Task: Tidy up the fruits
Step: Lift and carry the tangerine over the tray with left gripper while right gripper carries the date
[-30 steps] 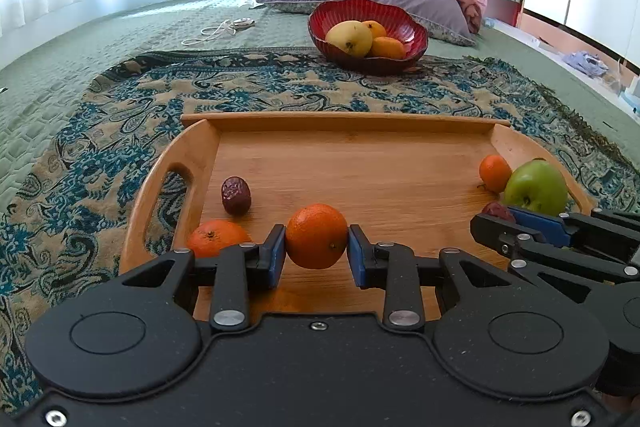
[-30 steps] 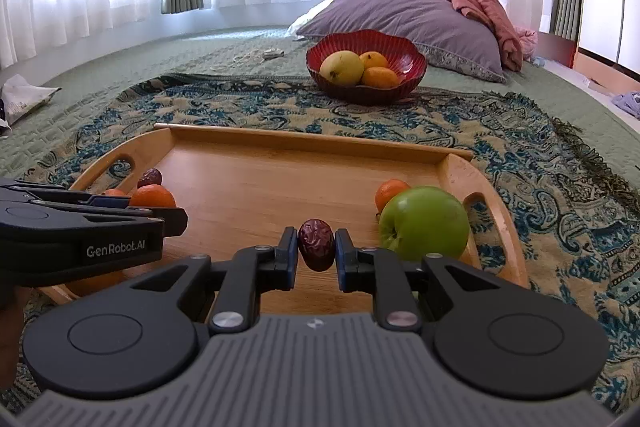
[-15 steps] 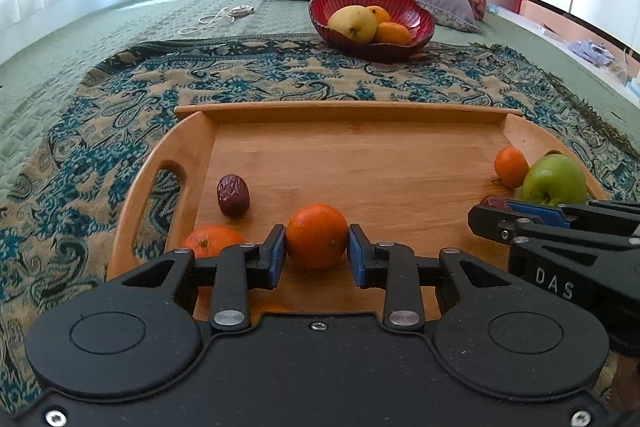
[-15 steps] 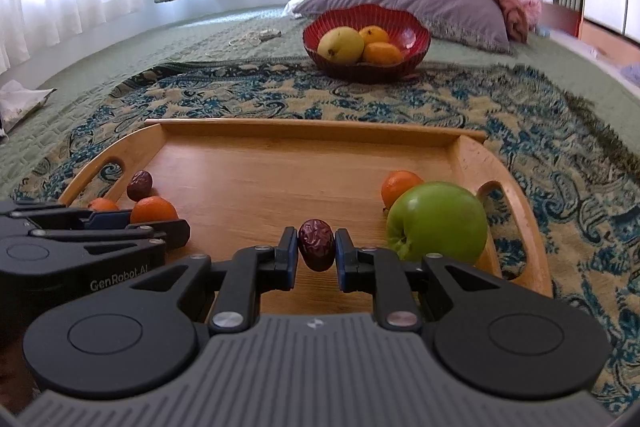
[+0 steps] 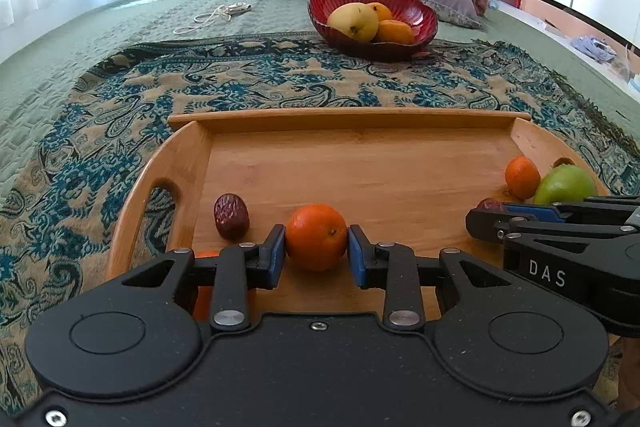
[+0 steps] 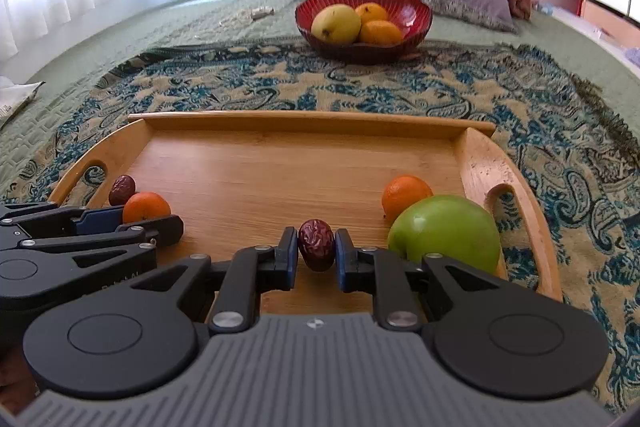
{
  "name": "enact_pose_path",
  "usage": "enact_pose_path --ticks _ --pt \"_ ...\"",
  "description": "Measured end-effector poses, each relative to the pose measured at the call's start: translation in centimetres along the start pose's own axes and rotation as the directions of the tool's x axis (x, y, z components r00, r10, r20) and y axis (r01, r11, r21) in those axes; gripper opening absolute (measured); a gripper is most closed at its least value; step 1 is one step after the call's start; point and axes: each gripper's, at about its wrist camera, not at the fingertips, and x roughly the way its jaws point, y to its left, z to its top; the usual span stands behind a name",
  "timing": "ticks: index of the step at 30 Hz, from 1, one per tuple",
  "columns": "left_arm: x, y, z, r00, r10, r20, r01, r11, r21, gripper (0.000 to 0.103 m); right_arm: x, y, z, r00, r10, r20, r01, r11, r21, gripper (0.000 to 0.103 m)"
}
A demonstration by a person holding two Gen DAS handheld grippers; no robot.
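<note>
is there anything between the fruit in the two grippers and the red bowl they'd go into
Nothing visible. The left gripper holds an orange, the right gripper a date. Ahead lie only bare tray floor, the tray's low far rim and patterned cloth before the red bowl.

Left gripper (image 5: 316, 247) — matte black body, blue finger pads (image 5: 277, 251), silver screws. Right gripper (image 6: 316, 251) — ribbed grey housing, black linkages, white "DAS" lettering on its side.
</note>
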Motion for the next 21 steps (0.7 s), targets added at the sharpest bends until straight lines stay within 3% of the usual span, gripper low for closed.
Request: enact_pose_path --ticks 14,18,21 --pt "0.5 0.1 0.6 1.000 -0.016 -0.016 0.015 1.000 -0.018 0.032 0.7 -0.8 1.2 0.999 -0.004 -0.049 0.005 1.000 0.029 0.024" --pt "0.3 0.2 0.7 1.000 -0.018 -0.013 0.017 1.000 -0.025 0.041 0.6 -0.8 1.3 0.999 -0.002 -0.043 0.004 1.000 0.030 0.026" --pt "0.0 0.3 0.8 1.000 -0.022 -0.006 0.022 0.999 -0.025 0.048 0.3 -0.7 1.4 1.000 -0.004 -0.031 0.005 1.000 0.021 0.035"
